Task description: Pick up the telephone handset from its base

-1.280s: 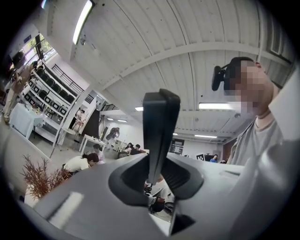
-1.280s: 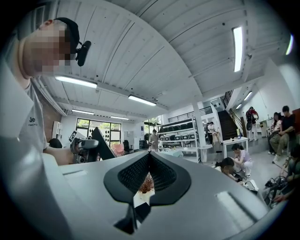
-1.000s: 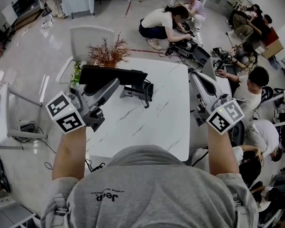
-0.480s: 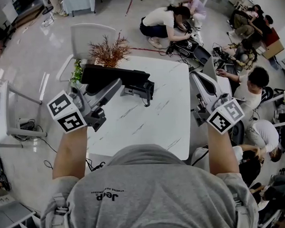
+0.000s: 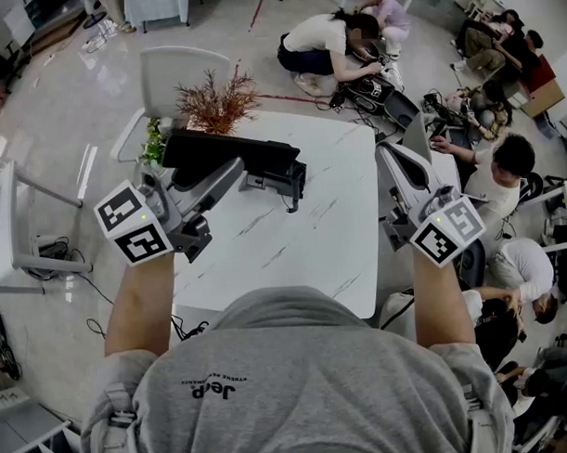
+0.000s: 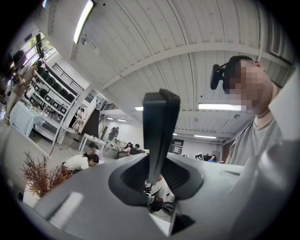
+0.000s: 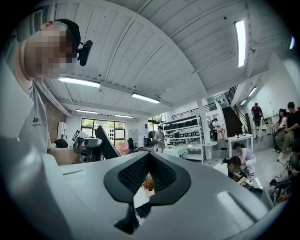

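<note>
Clamping the long black plastic telephone handset [image 5: 248,154] in my left gripper's [image 5: 228,170] jaws, I am holding it above its black base [image 5: 280,182] on the white marble counter [image 5: 303,248]. My right gripper [image 5: 391,157], jaws together and empty, is hanging aside, seemingly unneeded.

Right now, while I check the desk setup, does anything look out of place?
The telephone handset is off its base: the left gripper holds it in its jaws above the table, leaving the base bare.
</note>
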The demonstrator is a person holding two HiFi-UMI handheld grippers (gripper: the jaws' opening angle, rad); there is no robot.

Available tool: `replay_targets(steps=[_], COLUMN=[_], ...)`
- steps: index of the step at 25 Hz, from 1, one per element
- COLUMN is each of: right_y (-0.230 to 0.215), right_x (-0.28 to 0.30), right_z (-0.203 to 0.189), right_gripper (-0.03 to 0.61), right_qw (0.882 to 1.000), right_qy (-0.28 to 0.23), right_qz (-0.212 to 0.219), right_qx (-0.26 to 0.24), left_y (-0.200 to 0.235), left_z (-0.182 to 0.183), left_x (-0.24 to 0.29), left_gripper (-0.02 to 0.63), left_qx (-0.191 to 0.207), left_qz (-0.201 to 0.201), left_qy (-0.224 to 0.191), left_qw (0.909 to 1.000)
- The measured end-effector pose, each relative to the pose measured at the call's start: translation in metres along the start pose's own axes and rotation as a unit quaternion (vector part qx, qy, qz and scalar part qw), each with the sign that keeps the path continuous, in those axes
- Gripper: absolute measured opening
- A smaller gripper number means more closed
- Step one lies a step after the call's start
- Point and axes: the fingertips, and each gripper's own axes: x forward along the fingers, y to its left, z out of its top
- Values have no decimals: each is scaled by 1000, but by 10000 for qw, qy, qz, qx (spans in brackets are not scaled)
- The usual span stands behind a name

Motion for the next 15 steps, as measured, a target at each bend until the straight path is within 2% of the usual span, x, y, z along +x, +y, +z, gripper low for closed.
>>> replay_targets(steps=[15], right_y=[0], right_x=[0], right_z=[-1], right_gripper=[3], right_qw=[9999], right_qy=[64], right_qz=[-56], right_qx=[-150], left_y=[-2], left_z=[0], left_x=[2], left_gripper=[135], left_qx=[-22], left_qz=[-52], left_qy=[37], left_qw=[10000])
